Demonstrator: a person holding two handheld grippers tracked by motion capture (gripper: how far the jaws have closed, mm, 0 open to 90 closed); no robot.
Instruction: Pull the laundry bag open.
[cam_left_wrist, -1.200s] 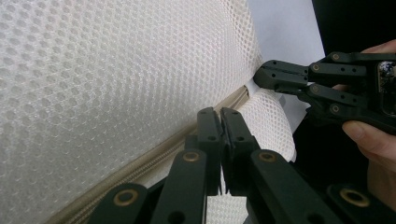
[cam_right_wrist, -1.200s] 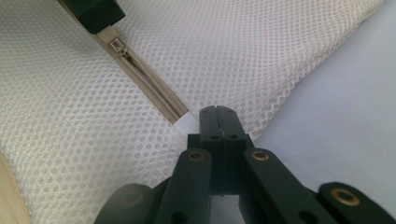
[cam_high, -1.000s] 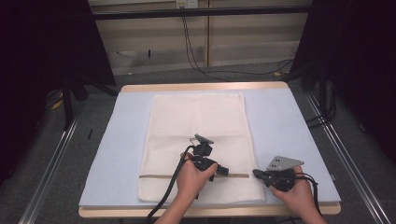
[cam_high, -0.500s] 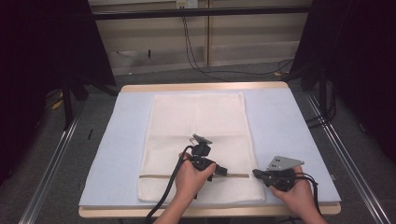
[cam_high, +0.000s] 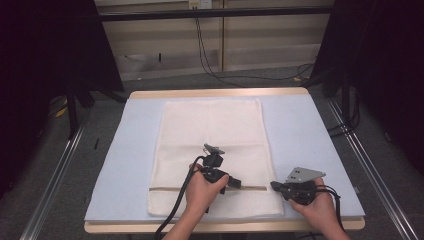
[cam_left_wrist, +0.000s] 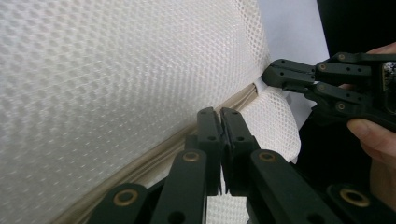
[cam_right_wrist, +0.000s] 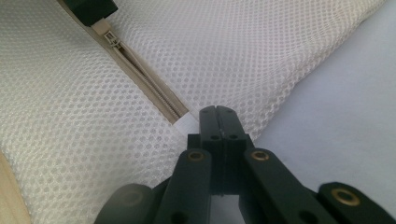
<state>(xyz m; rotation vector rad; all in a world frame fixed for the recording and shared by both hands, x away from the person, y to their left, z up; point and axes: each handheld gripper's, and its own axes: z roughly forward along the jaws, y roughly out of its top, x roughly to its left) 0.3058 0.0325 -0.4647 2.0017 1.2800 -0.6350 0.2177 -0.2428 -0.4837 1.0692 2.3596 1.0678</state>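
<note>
comparing with a second ago, almost nothing has moved: the white mesh zippered laundry bag (cam_high: 212, 152) lies flat on the pale blue padded counter (cam_high: 310, 135). the left gripper (cam_left_wrist: 220, 122) stays clamped on the beige zipper (cam_right_wrist: 140, 77) by its slider, the right gripper (cam_right_wrist: 215, 116) pinched shut on the zipper's end tab. judging by this, the zipper pull has paused.

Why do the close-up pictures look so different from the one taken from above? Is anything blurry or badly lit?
High view: even light on the table, dark surroundings, the mesh bag too far for its weave to show. Left gripper view: mesh sharp mid-frame, the left gripper slightly soft at the bottom, no glare. Right gripper view: the zipper and weave crisp, the right gripper softly blurred near the lens, the blue mat evenly lit.
</note>
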